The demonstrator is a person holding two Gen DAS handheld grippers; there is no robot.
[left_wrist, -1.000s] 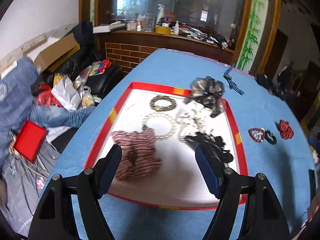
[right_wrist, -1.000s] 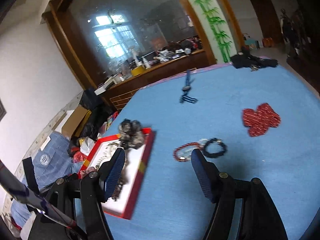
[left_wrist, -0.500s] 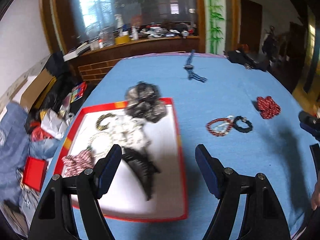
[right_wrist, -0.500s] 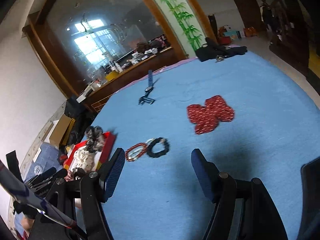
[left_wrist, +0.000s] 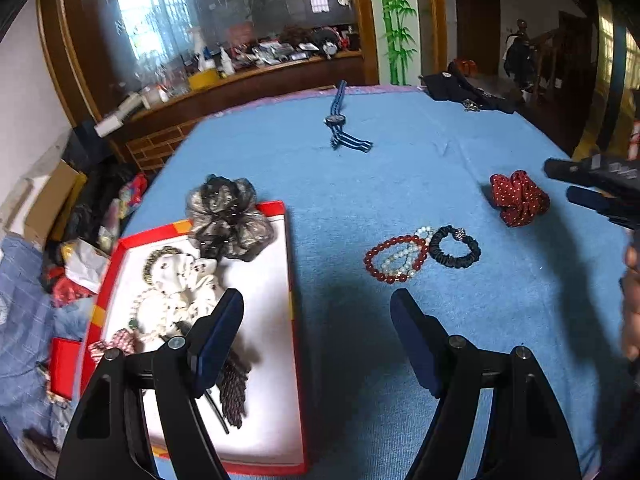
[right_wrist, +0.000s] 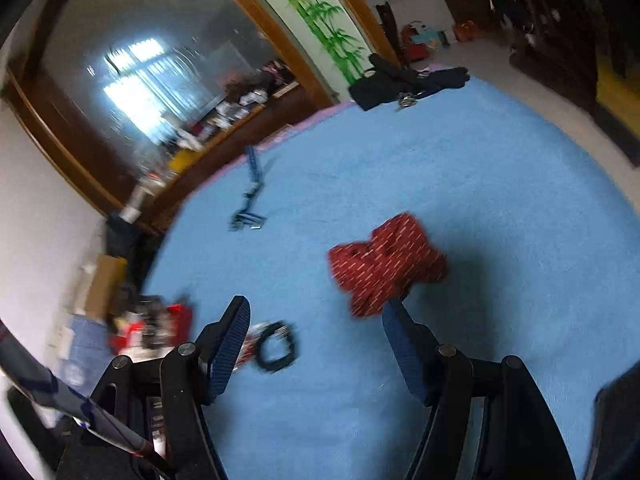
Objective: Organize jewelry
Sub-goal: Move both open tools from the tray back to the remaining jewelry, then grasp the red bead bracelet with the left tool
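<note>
Left gripper (left_wrist: 316, 312): two glossy black plastic arms, each fitted with a silver pivot screw at the knuckle and a second one farther back; jaws are faced with dark navy pads of fine ribbed texture. Right gripper (right_wrist: 316, 320): the same black arms and silver screws are seen, with blue ribbed pads. In the left wrist view its black body bears small pale lettering, too blurred to be read.
</note>
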